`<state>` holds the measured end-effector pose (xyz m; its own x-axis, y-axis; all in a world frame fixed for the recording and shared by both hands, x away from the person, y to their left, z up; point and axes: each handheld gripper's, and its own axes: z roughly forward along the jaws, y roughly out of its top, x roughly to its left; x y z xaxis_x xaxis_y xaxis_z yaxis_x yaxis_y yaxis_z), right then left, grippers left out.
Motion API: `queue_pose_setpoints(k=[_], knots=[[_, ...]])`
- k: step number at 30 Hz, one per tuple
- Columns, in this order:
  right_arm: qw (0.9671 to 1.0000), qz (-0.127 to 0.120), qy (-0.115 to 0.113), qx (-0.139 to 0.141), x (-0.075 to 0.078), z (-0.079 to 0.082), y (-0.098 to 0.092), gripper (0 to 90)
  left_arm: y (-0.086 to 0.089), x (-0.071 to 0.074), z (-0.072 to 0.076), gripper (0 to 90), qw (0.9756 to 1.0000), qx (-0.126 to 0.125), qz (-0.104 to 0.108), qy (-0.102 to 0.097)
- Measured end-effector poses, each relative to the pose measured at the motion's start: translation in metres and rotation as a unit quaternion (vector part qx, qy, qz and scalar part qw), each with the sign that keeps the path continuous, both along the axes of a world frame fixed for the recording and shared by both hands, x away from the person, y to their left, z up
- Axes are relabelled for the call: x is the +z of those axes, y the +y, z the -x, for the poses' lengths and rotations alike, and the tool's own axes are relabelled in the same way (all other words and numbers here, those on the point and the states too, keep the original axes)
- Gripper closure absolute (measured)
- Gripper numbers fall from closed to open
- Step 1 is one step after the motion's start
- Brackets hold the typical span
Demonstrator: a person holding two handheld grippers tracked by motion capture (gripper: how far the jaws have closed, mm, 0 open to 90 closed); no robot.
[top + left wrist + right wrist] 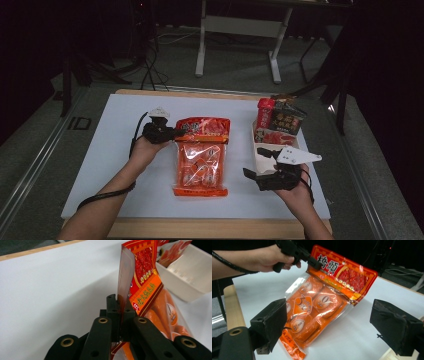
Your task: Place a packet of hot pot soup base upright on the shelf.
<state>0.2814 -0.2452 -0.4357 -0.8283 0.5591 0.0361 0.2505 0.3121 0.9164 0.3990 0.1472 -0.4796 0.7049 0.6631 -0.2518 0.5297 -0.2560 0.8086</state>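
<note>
Orange snack bag (201, 157) lying long-ways away from the person on the white surface (100, 165), red top far, left hand-held gripper (175, 133) pinching its top corner, right hand-held gripper (260, 167) wide open nearby

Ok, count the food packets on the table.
3: orange snack bag at centre, pinched by the left gripper; red packet and dark packet in the white tray. More may be hidden.

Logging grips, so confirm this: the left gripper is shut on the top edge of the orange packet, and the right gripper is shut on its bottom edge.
Half right. The left gripper is shut on the packet's top edge, but the right gripper is open: the right gripper view shows its fingers spread wide, short of the packet, gripping nothing.
</note>
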Motion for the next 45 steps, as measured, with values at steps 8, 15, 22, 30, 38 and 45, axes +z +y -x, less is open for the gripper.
queue_pose_setpoints(k=[8,15,22,30,38,45], knots=[[0.9999,-0.006,-0.008,-0.007,0.007,-0.002,0.0,15.3,0.002,0.018,0.015,89.2,0.9993,-0.024,0.021,-0.017],[0.9998,0.01,-0.013,-0.015,0.014,-0.009,0.002,15.3,0.003,0.028,0.027,89.2,0.9978,-0.046,0.033,-0.033],[0.9999,0.007,-0.005,-0.011,0.013,-0.02,0.013,15.3,0.002,0.039,0.045,89.3,0.9944,-0.073,0.047,-0.061],[1.0,0.001,0.003,-0.006,0.012,-0.036,0.028,15.2,-0.002,0.051,0.065,89.3,0.989,-0.106,0.055,-0.088],[0.9999,0.006,0.013,0.004,0.005,-0.052,0.038,15.3,-0.002,0.055,0.078,89.3,0.9858,-0.123,0.067,-0.092],[0.9988,-0.001,0.027,0.041,0.0,-0.054,0.047,26.8,-0.002,0.056,0.087,89.2,0.9838,-0.134,0.074,-0.093]])
